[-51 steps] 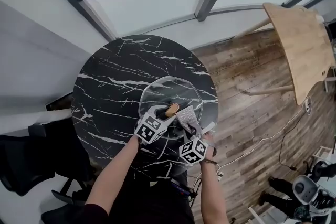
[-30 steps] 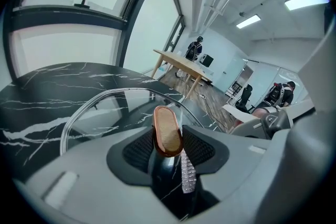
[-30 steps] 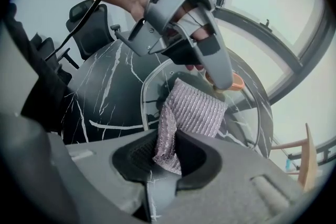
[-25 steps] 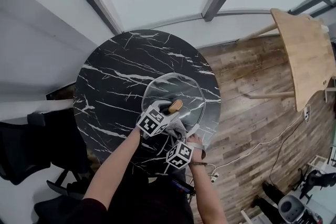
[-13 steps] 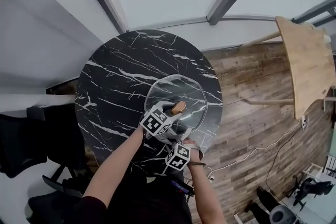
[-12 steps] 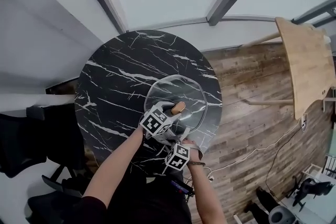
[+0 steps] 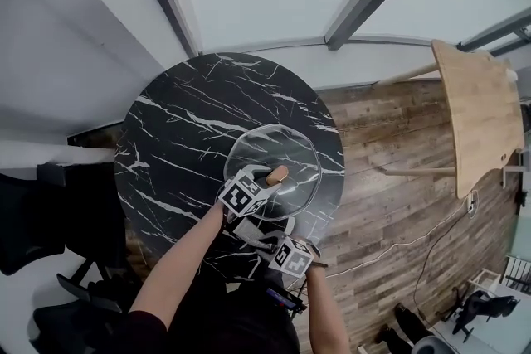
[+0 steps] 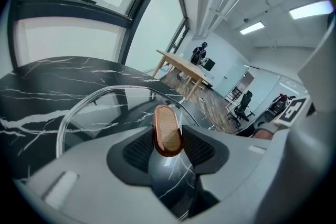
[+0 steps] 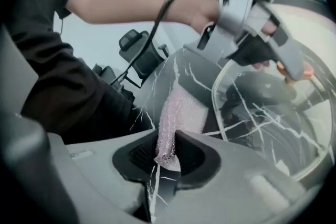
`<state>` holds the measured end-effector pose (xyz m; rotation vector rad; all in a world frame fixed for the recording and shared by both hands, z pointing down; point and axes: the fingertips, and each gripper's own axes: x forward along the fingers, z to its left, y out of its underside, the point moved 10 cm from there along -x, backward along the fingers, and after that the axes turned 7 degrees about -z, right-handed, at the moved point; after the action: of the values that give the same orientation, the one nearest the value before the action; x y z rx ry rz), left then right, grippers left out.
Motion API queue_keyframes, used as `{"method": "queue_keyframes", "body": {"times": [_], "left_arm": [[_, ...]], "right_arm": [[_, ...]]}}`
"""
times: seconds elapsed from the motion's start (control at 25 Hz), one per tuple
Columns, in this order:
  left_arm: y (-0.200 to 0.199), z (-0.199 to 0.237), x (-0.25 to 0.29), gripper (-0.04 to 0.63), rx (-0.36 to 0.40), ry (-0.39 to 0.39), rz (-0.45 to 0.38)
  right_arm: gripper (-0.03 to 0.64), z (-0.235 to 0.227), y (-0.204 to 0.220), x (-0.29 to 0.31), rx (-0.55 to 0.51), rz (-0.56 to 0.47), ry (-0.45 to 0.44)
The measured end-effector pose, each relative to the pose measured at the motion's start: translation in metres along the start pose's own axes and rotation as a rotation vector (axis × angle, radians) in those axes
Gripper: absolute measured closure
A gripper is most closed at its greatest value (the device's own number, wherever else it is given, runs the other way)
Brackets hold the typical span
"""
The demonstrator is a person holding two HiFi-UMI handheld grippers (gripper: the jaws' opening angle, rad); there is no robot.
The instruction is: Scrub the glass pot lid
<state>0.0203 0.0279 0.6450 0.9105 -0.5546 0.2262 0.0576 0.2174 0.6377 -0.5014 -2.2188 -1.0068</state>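
– Glass lid lay flat on table, near side. Left gripper clamped on its knob, steady.
– Right gripper?
– Pinched on pink cloth. Two seconds back, cloth was on the glass beside the knob; now drawn back to the near rim.
– Meaning?
– Probably a stroke finished. Scrubbing looked unfinished; another pass likely due.

Glass lid on black marble table
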Motion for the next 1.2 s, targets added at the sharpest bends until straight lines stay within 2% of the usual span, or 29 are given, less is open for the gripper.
{"method": "queue_keyframes", "body": {"times": [0.12, 0.24, 0.36, 0.44, 0.48, 0.56, 0.6, 0.64, 0.68, 0.8, 1.0, 1.2], "left_arm": [[0.002, -0.002, -0.001, 0.42, -0.001, -0.032, -0.011], [0.006, -0.005, -0.004, 0.423, -0.02, -0.068, -0.034], [0.007, -0.007, -0.004, 0.425, -0.024, -0.098, -0.051], [0.006, -0.007, -0.004, 0.423, -0.031, -0.104, -0.056], [0.006, -0.007, -0.006, 0.423, -0.037, -0.105, -0.056], [0.005, -0.008, -0.007, 0.423, -0.051, -0.11, -0.06], [0.007, -0.009, -0.007, 0.424, -0.056, -0.113, -0.066], [0.008, -0.009, -0.005, 0.425, -0.06, -0.118, -0.075], [0.009, -0.008, -0.005, 0.425, -0.062, -0.123, -0.082], [0.01, -0.008, -0.005, 0.428, -0.061, -0.13, -0.085], [0.008, -0.009, -0.003, 0.428, -0.048, -0.119, -0.078], [0.008, -0.008, -0.002, 0.428, -0.05, -0.11, -0.08]], "right_arm": [[0.537, 0.0, 0.009, -0.04, 0.109, -0.116, 0.072], [0.538, -0.006, 0.029, -0.08, 0.202, -0.196, 0.211], [0.538, -0.018, 0.038, -0.121, 0.284, -0.401, 0.399], [0.537, -0.03, 0.039, -0.142, 0.353, -0.517, 0.576], [0.538, -0.037, 0.038, -0.149, 0.386, -0.536, 0.68], [0.538, -0.052, 0.038, -0.156, 0.453, -0.501, 0.888], [0.538, -0.06, 0.038, -0.156, 0.496, -0.472, 0.964], [0.538, -0.069, 0.037, -0.153, 0.548, -0.45, 1.003], [0.538, -0.078, 0.036, -0.148, 0.599, -0.432, 1.006], [0.538, -0.099, 0.028, -0.127, 0.686, -0.398, 0.933], [0.539, -0.119, 0.015, -0.103, 0.712, -0.372, 0.841], [0.539, -0.137, 0.01, -0.1, 0.741, -0.376, 0.813]]}}
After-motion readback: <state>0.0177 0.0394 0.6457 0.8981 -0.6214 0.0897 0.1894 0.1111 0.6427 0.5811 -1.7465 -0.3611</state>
